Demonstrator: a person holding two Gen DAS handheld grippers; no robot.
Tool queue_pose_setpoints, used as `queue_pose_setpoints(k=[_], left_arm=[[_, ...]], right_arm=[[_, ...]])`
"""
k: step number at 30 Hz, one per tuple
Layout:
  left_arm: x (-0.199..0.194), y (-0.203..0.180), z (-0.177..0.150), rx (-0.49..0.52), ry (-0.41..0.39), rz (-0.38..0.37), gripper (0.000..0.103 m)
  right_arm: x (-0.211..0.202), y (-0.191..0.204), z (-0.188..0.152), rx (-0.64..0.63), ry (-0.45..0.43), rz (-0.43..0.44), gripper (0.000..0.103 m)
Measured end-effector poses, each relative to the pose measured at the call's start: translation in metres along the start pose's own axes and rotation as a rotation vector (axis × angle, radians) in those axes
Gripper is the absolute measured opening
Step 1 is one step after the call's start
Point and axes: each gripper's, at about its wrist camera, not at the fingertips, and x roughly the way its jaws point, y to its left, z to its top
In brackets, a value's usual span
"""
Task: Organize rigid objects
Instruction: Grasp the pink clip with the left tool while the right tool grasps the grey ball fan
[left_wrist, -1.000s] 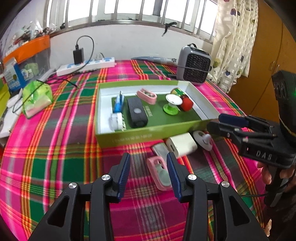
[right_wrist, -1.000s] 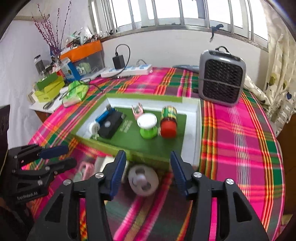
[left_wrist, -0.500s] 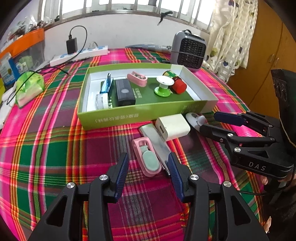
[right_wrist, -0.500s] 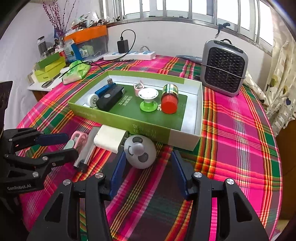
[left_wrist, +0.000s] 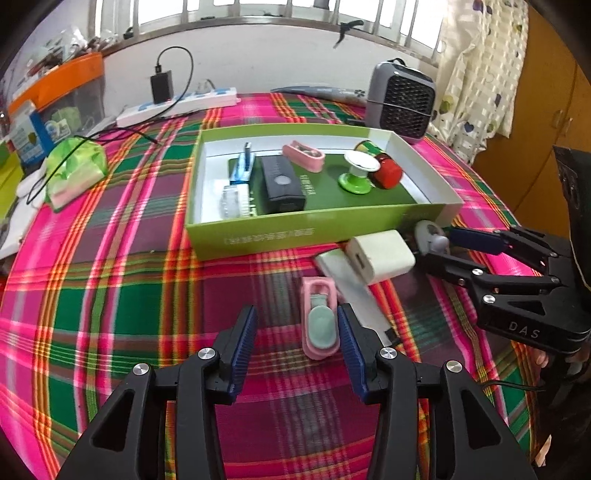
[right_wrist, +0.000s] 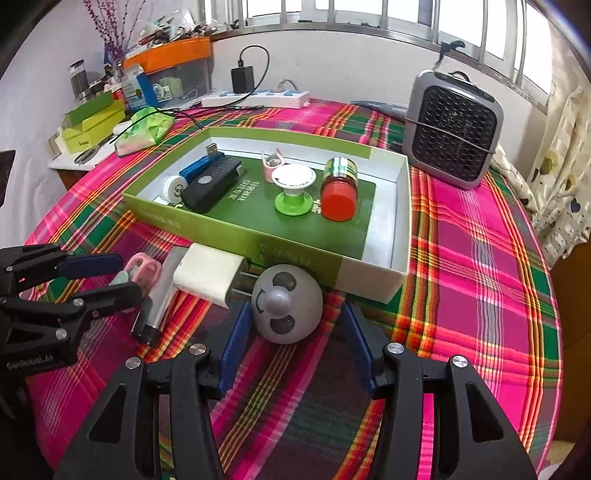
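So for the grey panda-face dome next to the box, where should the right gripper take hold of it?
Probably across its widest part, low on the round sides. The panda dome lies on the cloth against the green box, with the white charger close on its left, so come from above and the near side. The right gripper already straddles it, jaws open, not yet touching.

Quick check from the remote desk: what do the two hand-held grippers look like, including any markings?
Both are black, angular frames with silver bolts and ribbed blue finger pads. The left hand-held gripper reads "GenRobot.AI" on its side; the right hand-held gripper reads "DAS", with a thin black cable below it.
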Motion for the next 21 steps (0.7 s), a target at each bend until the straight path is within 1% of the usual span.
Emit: queue_pose_setpoints(k=[4,7,11,14,21], left_arm=[[0.001,0.001,0.003,0.006,-0.002,0.006,0.044],[0.007,-0.001,0.005,0.024,0.017,0.006,0.044],[0.009,-0.003,0.005,0.049,0.014,0.032,0.044],[0.009,0.001,0.006,0.037,0.012,0.022,0.044],[0.010,0.012,0.008,0.020,0.012,0.035,0.044]], right_arm=[[0.002,0.000,0.000,0.003,0.009,0.000,0.052],[0.007,0.002,0.002,0.008,0.019,0.005,0.052],[0.009,0.001,0.003,0.015,0.022,-0.005,0.052],[0.010,0.000,0.005,0.024,0.023,-0.010,0.052],[0.011,-0.002,0.005,0.033,0.022,-0.034,0.052]])
